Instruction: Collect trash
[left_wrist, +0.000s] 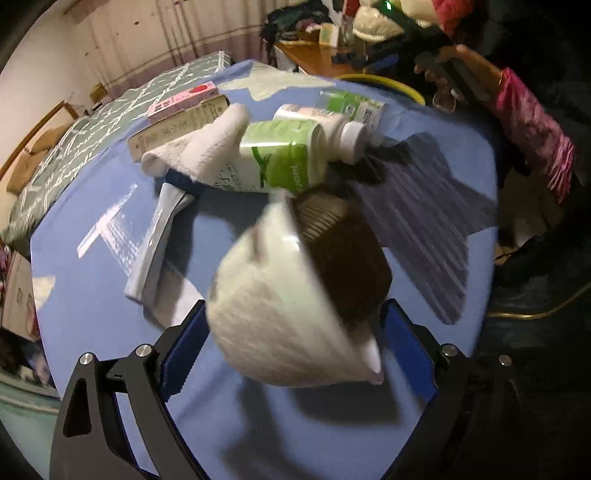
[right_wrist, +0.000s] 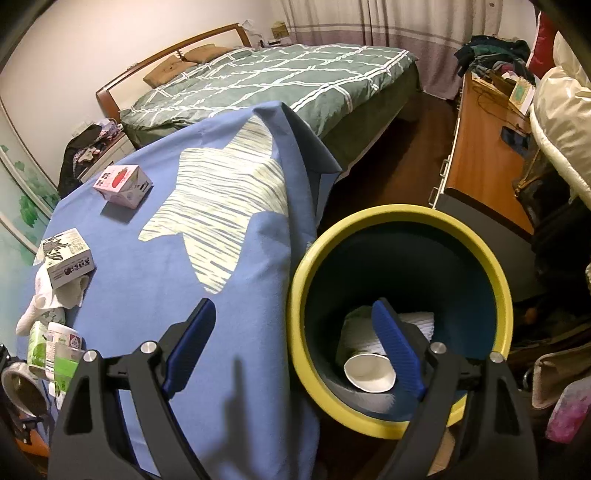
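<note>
A squashed white paper cup (left_wrist: 273, 306) with a dark inside lies on the blue cloth (left_wrist: 96, 325). My left gripper (left_wrist: 295, 306) stands around it, one blue pad close to each side. The cup is smeared like the table behind it, so the pads do not seem to press on it. The same cup (right_wrist: 20, 387) shows at the lower left edge of the right wrist view. My right gripper (right_wrist: 293, 306) is open and holds nothing. It hangs over the yellow-rimmed bin (right_wrist: 480, 254), where another white cup (right_wrist: 369, 373) and crumpled tissue (right_wrist: 421, 323) lie.
Behind the cup lie a green-labelled bottle (left_wrist: 280, 158), a white bottle (left_wrist: 325, 125), a tissue wad (left_wrist: 207, 147), a foil packet (left_wrist: 155, 240) and two cartons (right_wrist: 122, 184) (right_wrist: 68, 258). A bed (right_wrist: 277, 81) stands behind the table, a wooden desk (right_wrist: 480, 158) to the right.
</note>
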